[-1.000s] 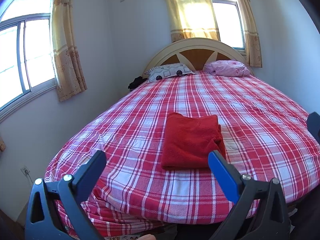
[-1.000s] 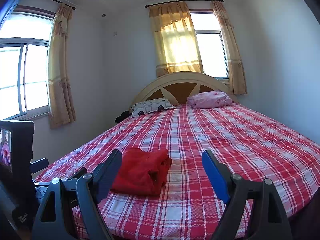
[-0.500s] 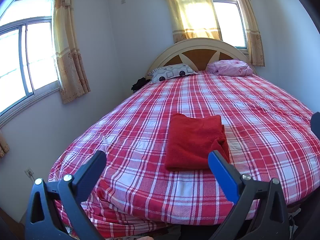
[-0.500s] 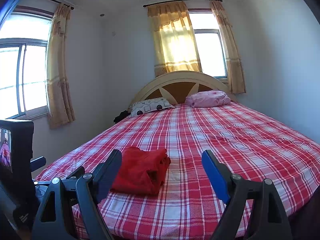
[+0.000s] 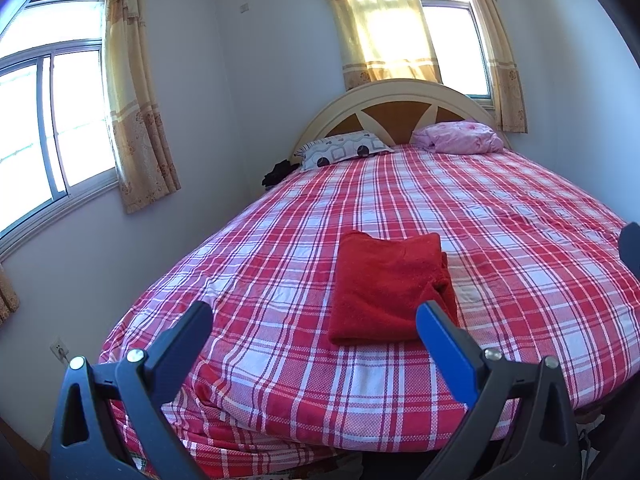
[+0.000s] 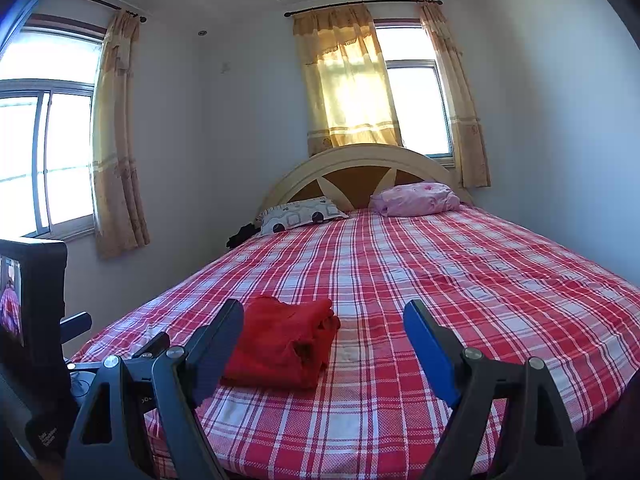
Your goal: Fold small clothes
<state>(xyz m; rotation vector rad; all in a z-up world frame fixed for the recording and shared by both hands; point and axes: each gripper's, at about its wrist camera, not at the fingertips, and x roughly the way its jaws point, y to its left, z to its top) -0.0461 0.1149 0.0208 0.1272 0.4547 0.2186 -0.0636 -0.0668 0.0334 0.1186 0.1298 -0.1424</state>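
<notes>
Bed [image 5: 500, 216], red plaid sheet: work surface, flat and broad for folding.
Pillows, patterned [image 5: 344, 150] and pink [image 5: 460, 138]: far end by the headboard [image 5: 396, 98], well apart from the work.
Red garment [image 5: 390, 288]: folded rectangle near the foot edge, judged finished.
Left claw [image 5: 314, 322], right claw [image 6: 324, 322]: both spread wide, empty, hovering short of the bed; nothing obstructs.

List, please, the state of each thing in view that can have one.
Red garment: folded, lying on the bed.
Left hand-held gripper: open, holding nothing.
Right hand-held gripper: open, holding nothing.
Headboard-window curtain: partly drawn.
</notes>
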